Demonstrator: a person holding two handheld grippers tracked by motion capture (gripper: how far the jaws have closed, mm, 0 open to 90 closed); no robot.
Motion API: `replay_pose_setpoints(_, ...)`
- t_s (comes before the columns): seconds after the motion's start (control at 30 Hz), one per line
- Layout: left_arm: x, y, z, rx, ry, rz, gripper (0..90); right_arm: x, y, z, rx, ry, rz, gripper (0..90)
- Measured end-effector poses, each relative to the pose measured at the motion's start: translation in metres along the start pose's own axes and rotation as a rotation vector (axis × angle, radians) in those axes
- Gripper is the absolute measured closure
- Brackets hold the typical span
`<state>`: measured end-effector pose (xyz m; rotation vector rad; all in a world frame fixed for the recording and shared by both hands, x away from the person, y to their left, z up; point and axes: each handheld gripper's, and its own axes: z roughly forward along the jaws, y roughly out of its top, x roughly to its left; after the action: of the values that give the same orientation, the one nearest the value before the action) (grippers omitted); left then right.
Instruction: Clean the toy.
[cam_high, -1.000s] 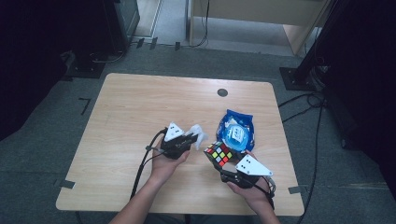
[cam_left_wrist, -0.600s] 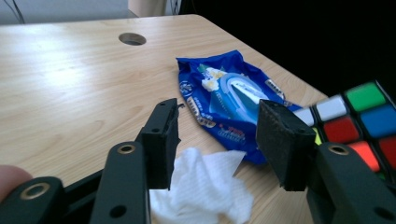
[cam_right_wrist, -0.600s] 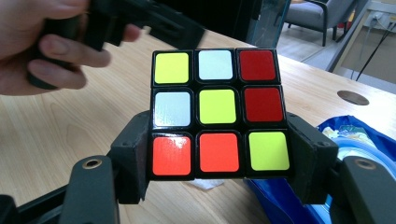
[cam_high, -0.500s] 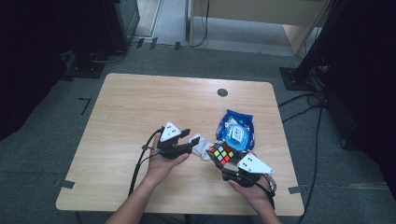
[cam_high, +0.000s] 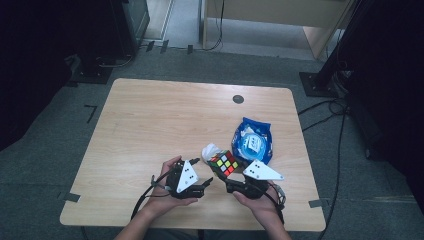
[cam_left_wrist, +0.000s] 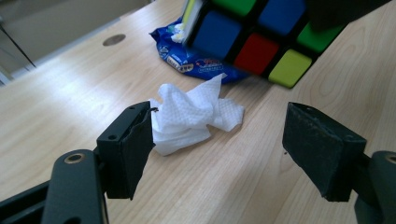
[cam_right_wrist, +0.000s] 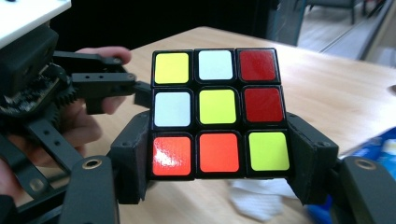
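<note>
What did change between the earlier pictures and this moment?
The left gripper has let go of the white wipe: its jaws have just been opening, and the wipe lies crumpled on the table beyond them. The left hand has drawn back toward the person. The right gripper holds the cube as before; the blue packet has not moved.

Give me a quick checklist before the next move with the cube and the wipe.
1. Puzzle cube clamped in right gripper: ok.
2. Left gripper empty, its jaws having just been opening: ok.
3. Crumpled wipe lies free on the table, ahead of the left jaws: ok.
4. Cube lifted off the table: ok.
5. Blue wipe pack apart from the crumpled wipe: ok.
6. Cube clean: cannot tell.
</note>
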<state>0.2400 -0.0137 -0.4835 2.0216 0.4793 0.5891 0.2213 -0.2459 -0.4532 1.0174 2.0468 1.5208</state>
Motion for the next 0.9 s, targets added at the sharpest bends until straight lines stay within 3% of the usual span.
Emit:
replay_pose_setpoints(0.2, -0.007, -0.004, -0.003, -0.020, 0.041, 0.095, 22.8, 0.011, 0.005, 0.011, 0.043, 0.043, 0.063, 34.6)
replay_pose_setpoints(0.37, -0.009, -0.003, -0.005, -0.055, 0.051, 0.109, 24.4, 0.016, 0.005, 0.018, 0.083, 0.050, 0.066, 34.5)
replay_pose_setpoints(0.6, -0.013, -0.004, -0.003, -0.065, 0.072, 0.146, 31.9, 0.016, 0.002, 0.025, 0.131, 0.082, 0.142, 34.5)
replay_pose_setpoints(0.77, -0.012, -0.005, -0.003, -0.070, 0.051, 0.138, 34.1, 0.012, 0.001, 0.027, 0.136, 0.113, 0.190, 34.0)
replay_pose_setpoints(0.8, -0.007, -0.006, -0.003, -0.056, 0.033, 0.112, 34.2, 0.010, 0.000, 0.027, 0.114, 0.123, 0.210, 32.4)
replay_pose_setpoints(0.87, -0.001, -0.008, -0.004, -0.055, 0.038, 0.070, 34.2, 0.008, 0.001, 0.024, 0.098, 0.113, 0.204, 25.0)
replay_pose_setpoints(0.9, -0.001, -0.008, -0.004, -0.055, 0.038, 0.070, 34.2, 0.008, 0.001, 0.024, 0.098, 0.113, 0.204, 25.0)
